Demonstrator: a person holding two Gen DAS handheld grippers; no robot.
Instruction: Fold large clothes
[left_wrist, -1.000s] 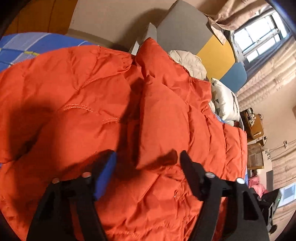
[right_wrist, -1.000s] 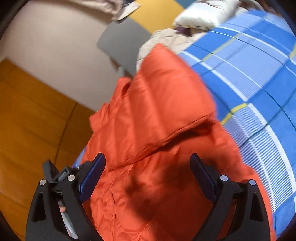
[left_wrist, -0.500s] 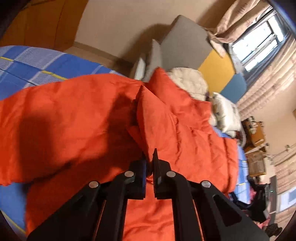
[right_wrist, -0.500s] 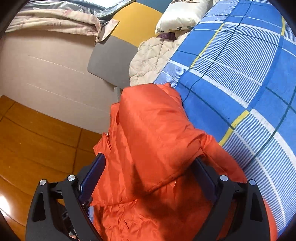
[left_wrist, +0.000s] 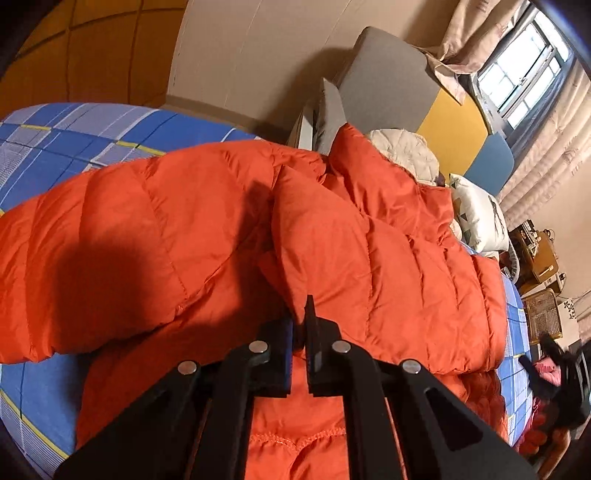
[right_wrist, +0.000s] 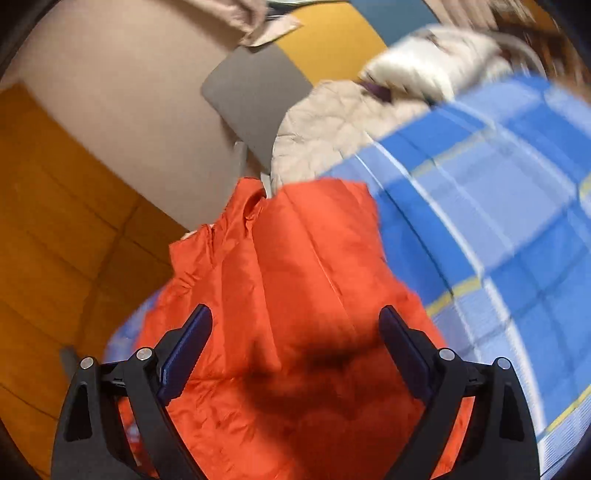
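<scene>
Now, left wrist view: left gripper (left_wrist: 300, 325) pinched tight on a puffy fold of the orange down jacket (left_wrist: 369, 236), which sprawls across the blue plaid bedspread (left_wrist: 92, 133). A second ago these tongs stood wide. Slick shell; the fold could slide out if pulled hard.

Right wrist view: right gripper (right_wrist: 295, 354) gaping wide above the jacket's sleeve end, holding nothing. Frame blurrier than before.

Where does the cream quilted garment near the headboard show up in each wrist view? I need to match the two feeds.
Left wrist: cream quilted garment sits upper right of centre, just beyond the orange puffer jacket.
Right wrist: cream quilted garment sits upper centre, above the jacket's far end.
Shared landmark: the grey headboard panel beside it.
</scene>
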